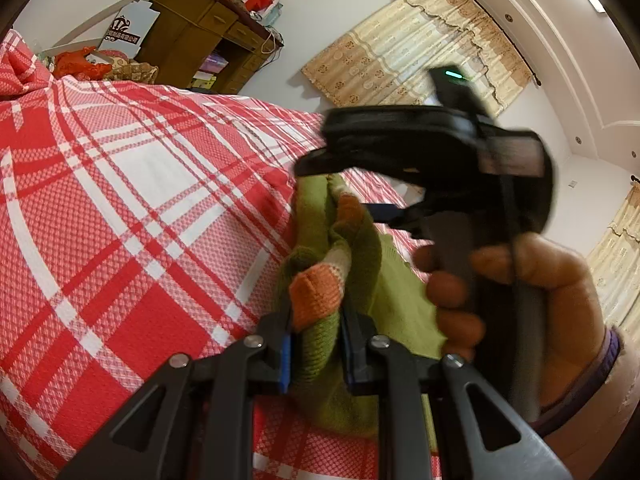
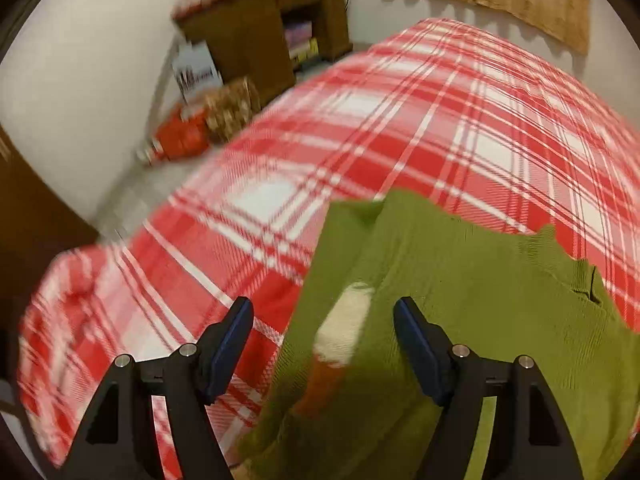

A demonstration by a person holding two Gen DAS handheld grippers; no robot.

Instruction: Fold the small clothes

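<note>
- The left claw [image 1: 316, 344] is nearly closed. Its two black arms with blue pads squeeze a bunched-up part of the green sweater [image 1: 394, 292].
- The part it pinches is thick and ribbed, with an orange band [image 1: 316, 294] and a cream stripe on it.
- The right claw [image 2: 324, 344] is wide open. Nothing is pressed between its blue pads.
- Under the open right claw lies the sweater [image 2: 472, 300], and a cream and orange patch [image 2: 340, 344] shows in the gap.
- Only the left wrist view shows the right hand [image 1: 532, 304]. It holds the black handle of the other tool, which looks blurry.
- That hand has a purple cuff [image 1: 600, 368] at the wrist.
- Only the right wrist view shows how far the sweater spreads. It lies flat and wide on the bed, with a bumpy edge at the far side.
- The sweater is soft and knitted, with fine ribs running along it.
- The bed cover [image 1: 132, 208] is red and white checks, with a woven, dotted look.
- Past the bed stands a brown wooden cabinet [image 1: 208, 36] with red boxes on top.
- A tan patterned curtain [image 1: 420, 44] hangs on the white wall.
- The right wrist view is blurry at the left side.
</note>
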